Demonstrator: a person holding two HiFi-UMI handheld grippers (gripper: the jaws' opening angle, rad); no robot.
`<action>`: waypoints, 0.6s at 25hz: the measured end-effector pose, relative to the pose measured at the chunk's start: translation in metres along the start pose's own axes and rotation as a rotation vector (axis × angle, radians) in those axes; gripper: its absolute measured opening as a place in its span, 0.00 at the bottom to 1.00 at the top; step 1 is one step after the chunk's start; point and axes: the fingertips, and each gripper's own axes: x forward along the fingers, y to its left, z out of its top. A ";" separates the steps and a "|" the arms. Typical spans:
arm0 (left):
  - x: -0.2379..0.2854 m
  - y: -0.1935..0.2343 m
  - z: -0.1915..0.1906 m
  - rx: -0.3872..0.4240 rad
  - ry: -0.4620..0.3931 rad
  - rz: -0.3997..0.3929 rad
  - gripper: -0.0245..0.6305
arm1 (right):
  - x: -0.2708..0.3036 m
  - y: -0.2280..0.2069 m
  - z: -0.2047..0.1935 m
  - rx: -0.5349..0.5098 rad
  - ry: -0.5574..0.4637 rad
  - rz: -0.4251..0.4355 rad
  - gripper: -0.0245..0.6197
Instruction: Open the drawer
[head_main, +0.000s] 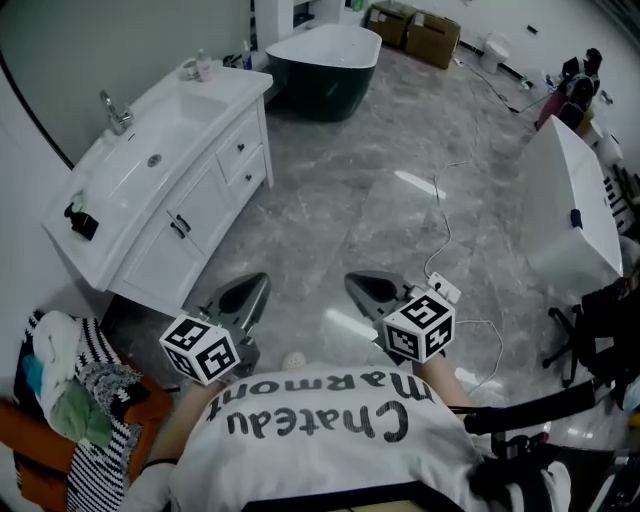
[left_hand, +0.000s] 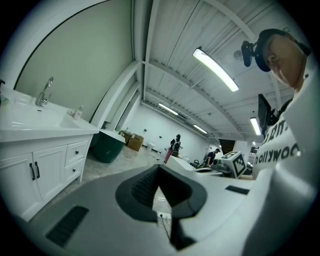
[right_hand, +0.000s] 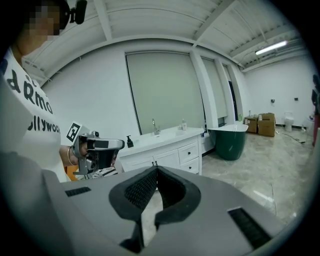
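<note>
A person stood on a grey marble floor (head_main: 330, 190), holding a claw in each hand just in front of a white printed shirt (head_main: 320, 425). The left claw (head_main: 258, 283) and the right claw (head_main: 354, 282) sat side by side with a gap between them. Both reached forward over the floor and were tipped slightly downward.

In the left gripper view, the left claw (left_hand: 159, 168) had its two dark pads meeting at the tips and held nothing. Only floor showed through the slot behind the tips. In the right gripper view, the right claw (right_hand: 156, 169) was likewise fully closed and empty.

The drawers (head_main: 245, 160) were two, stacked one above the other in a white vanity cabinet (head_main: 160, 255). The cabinet stood against the wall ahead and to the person's left, well apart from both claws. The drawers filled the end of the cabinet nearer a dark green bathtub (head_main: 322, 70). Both drawer fronts sat flush with the cabinet, closed, each with a small dark knob. Beside them were two doors with dark bar handles (head_main: 180, 226). A sink with a chrome faucet (head_main: 115, 110) was set into the cabinet's top. Neither claw touched the cabinet.
</note>
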 end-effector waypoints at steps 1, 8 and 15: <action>0.003 0.009 0.003 -0.002 0.004 -0.004 0.05 | 0.009 -0.004 0.004 0.003 -0.001 -0.005 0.05; 0.015 0.066 0.021 -0.002 0.023 -0.017 0.05 | 0.065 -0.016 0.023 0.005 0.011 -0.022 0.05; 0.026 0.101 0.028 -0.033 0.026 -0.021 0.05 | 0.089 -0.020 0.027 -0.013 0.047 -0.033 0.05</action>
